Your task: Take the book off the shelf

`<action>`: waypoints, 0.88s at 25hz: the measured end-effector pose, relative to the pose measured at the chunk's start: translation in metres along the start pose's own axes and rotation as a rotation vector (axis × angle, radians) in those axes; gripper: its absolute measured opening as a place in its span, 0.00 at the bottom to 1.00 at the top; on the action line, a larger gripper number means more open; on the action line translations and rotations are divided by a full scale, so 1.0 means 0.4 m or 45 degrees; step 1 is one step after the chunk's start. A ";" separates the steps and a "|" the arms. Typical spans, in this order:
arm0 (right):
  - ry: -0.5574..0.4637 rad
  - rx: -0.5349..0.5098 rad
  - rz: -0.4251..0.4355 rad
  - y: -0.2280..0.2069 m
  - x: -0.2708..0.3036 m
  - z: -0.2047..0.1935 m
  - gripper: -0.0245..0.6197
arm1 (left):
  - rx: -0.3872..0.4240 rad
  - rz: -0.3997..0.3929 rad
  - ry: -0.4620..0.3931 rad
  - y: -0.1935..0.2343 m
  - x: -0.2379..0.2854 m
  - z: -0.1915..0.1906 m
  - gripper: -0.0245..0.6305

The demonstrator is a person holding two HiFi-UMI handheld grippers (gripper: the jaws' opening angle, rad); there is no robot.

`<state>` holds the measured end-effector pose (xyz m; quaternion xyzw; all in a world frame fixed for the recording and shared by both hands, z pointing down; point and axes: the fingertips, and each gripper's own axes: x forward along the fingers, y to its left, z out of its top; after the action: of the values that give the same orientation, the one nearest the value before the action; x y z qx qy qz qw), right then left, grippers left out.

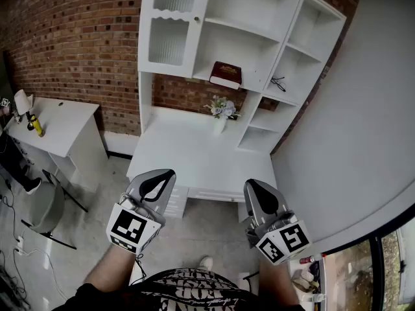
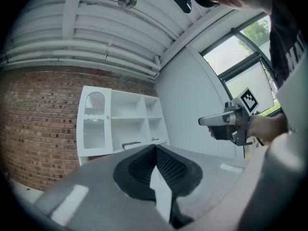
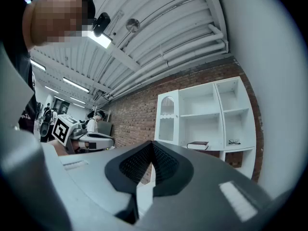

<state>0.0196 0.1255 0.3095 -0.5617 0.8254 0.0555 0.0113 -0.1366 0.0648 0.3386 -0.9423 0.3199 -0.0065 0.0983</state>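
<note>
While my left tool [image 1: 157, 185] and right tool [image 1: 262, 196] are sitting pressed together, I am risking just pushing the red book [image 1: 225, 74] back.

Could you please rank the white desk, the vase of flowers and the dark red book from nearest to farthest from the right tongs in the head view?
1. White desk, ahead of the right tongs.
2. White vase of pale flowers, at its back.
3. Dark red book, on the white shelf above.
</note>
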 end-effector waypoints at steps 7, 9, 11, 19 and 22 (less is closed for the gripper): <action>-0.019 0.061 -0.025 -0.025 -0.018 -0.013 0.07 | 0.067 -0.052 -0.016 -0.040 0.017 0.031 0.04; -0.025 0.075 -0.025 -0.031 -0.022 -0.015 0.07 | 0.053 -0.036 -0.008 -0.038 0.018 0.022 0.04; -0.027 0.081 -0.026 -0.038 -0.023 -0.019 0.07 | 0.054 -0.028 -0.005 -0.037 0.023 0.021 0.04; -0.028 0.091 -0.012 -0.054 -0.026 -0.025 0.07 | 0.050 -0.021 0.025 -0.040 0.047 0.001 0.04; -0.023 0.093 -0.015 -0.064 -0.028 -0.028 0.07 | 0.044 -0.020 0.028 -0.044 0.053 0.001 0.04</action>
<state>0.0482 0.1255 0.3194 -0.5652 0.8234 0.0302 0.0395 -0.1092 0.0657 0.3406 -0.9429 0.3132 -0.0232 0.1111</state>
